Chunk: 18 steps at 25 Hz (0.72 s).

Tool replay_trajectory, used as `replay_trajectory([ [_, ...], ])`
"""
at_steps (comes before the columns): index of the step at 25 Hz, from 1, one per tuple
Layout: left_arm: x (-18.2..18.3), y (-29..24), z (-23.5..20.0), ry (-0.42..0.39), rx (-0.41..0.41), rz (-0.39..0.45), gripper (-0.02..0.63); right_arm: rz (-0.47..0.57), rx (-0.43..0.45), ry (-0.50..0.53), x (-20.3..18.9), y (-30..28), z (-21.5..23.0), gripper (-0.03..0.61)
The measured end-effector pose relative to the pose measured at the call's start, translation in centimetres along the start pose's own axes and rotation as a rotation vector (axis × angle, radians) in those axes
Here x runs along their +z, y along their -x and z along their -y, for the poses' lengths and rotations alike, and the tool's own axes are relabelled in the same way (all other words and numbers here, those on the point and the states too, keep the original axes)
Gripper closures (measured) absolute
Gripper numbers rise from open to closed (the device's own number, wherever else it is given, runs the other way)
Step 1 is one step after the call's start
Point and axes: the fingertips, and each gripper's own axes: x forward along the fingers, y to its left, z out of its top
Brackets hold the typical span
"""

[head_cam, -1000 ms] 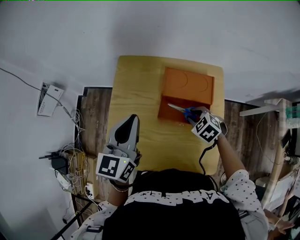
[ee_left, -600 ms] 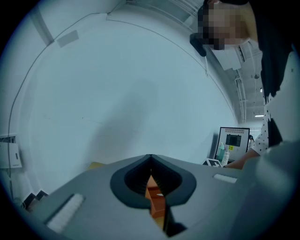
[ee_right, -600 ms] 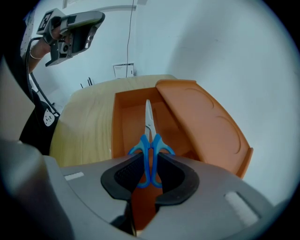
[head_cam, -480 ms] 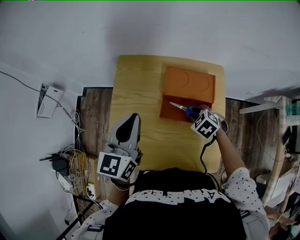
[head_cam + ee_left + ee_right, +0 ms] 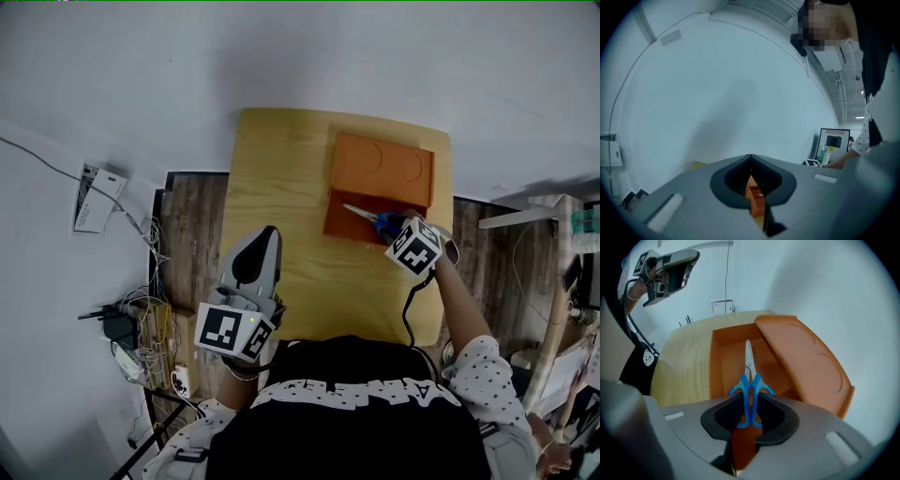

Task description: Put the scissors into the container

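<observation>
The right hand-held gripper (image 5: 750, 404) is clamped on the blue handles of the scissors (image 5: 749, 380). The blades point down into the open orange container (image 5: 719, 359). I think the scissors are light, stiff and a bit slippery, so the thick handles are the best place to hold. The container walls and the open lid (image 5: 806, 362) sit close by, but there is room straight down. The left hand-held gripper (image 5: 251, 272) is closed and empty, well away at the counter's (image 5: 281, 187) near edge.

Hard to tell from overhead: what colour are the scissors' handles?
Blue. The scissors show best in the right gripper view.
</observation>
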Motion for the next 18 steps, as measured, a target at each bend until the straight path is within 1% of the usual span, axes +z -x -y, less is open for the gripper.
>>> replay_trajectory([
  [18,0.04,0.6,-0.34,0.001,0.008,0.0,0.612,0.006,0.004,0.001,-0.11,0.04,-0.06,0.472],
])
